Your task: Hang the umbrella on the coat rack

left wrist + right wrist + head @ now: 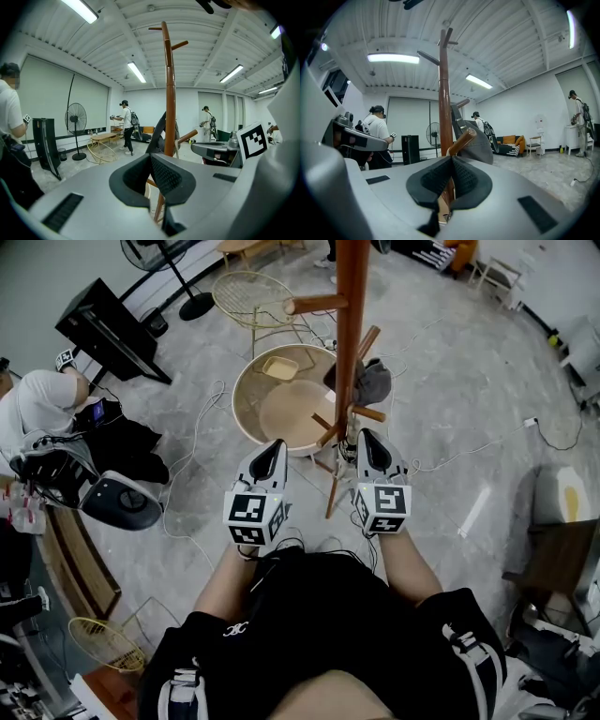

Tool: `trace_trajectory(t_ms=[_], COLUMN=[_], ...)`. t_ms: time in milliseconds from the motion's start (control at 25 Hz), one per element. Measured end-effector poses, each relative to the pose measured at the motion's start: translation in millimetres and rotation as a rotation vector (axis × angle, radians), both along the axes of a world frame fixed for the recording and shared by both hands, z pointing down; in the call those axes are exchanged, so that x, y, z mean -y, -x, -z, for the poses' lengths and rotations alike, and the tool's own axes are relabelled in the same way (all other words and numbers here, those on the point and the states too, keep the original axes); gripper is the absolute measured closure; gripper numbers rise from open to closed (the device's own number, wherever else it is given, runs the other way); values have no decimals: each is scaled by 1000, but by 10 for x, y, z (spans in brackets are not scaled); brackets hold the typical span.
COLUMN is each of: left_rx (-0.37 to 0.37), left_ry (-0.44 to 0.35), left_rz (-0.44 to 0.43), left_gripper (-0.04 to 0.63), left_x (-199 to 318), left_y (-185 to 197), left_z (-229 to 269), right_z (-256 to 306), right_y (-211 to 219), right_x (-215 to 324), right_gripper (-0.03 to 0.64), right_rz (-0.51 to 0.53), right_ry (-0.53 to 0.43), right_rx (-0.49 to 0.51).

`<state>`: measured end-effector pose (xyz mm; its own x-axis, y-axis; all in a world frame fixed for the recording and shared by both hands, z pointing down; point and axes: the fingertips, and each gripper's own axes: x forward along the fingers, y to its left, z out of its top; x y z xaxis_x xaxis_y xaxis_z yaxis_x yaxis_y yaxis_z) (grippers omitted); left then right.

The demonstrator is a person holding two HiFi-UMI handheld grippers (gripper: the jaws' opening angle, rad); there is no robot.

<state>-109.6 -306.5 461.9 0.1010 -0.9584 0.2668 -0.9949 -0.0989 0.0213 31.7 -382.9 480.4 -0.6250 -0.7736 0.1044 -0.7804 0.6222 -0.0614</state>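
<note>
Grey folded umbrella hangs from a wooden coat rack peg, just beyond both jaws. Left gripper and right gripper jaws together, holding nothing.

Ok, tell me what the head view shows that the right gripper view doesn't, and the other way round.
Only the head view shows the wire chair beyond the rack and the wearer's black top. Only the right gripper view shows the ceiling lights and an orange sofa against the far wall. Both show the coat rack with the grey umbrella hanging on it.
</note>
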Motion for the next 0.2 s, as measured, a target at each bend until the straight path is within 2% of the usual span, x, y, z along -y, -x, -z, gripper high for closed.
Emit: trace_trajectory(t_ms=[200], left_rx=[-1], left_ry=[-1], left_rz=[0], left_gripper=[577], left_x=[13], left_y=[-44], left_z=[0], right_z=[-4], right_y=[3], right_x=[-8], right_gripper=[604], right_rz=[13], right_ry=[0], right_rx=[-7])
